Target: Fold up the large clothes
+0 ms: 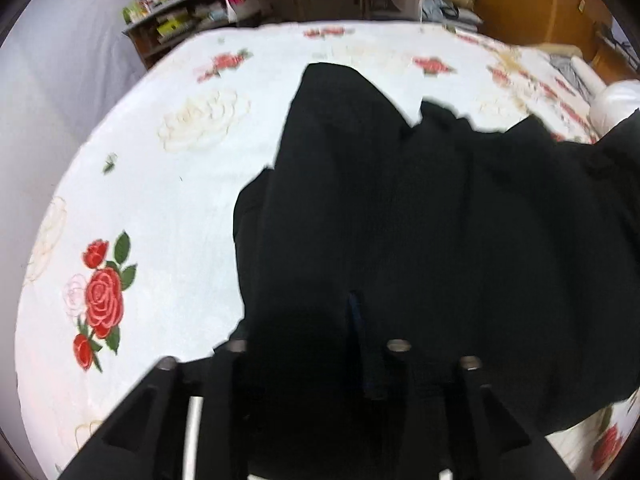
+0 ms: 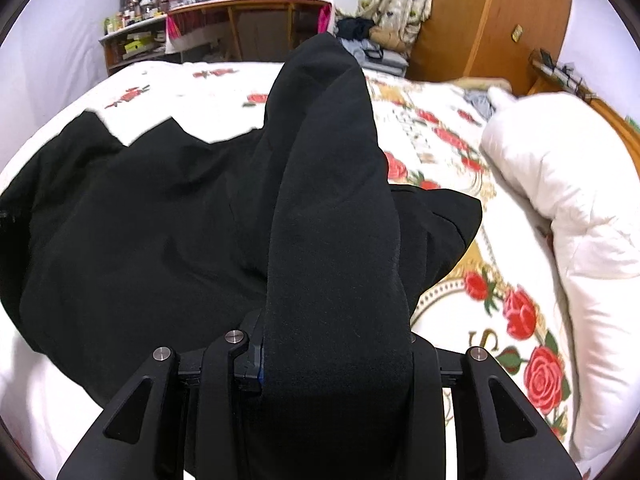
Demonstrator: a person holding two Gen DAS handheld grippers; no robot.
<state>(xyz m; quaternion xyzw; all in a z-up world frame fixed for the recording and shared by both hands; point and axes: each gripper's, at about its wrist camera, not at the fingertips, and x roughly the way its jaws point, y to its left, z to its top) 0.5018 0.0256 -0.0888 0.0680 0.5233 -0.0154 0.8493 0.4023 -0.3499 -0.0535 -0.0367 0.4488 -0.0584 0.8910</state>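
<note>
A large black garment (image 1: 420,208) lies spread and rumpled on a bed with a white rose-print sheet (image 1: 168,184). My left gripper (image 1: 320,344) is shut on the garment's near edge; black cloth drapes over its fingers and hides the tips. In the right wrist view the same garment (image 2: 140,220) spreads to the left. My right gripper (image 2: 332,360) is shut on a lifted fold of the cloth (image 2: 332,168), which rises in a peak over the fingers and hides them.
A white quilt (image 2: 568,200) is bunched at the bed's right side. Past the far bed edge stand a cluttered shelf (image 2: 132,44), a wooden desk (image 2: 256,28) and a wooden wardrobe (image 2: 488,20). Bare sheet (image 1: 132,280) lies left of the garment.
</note>
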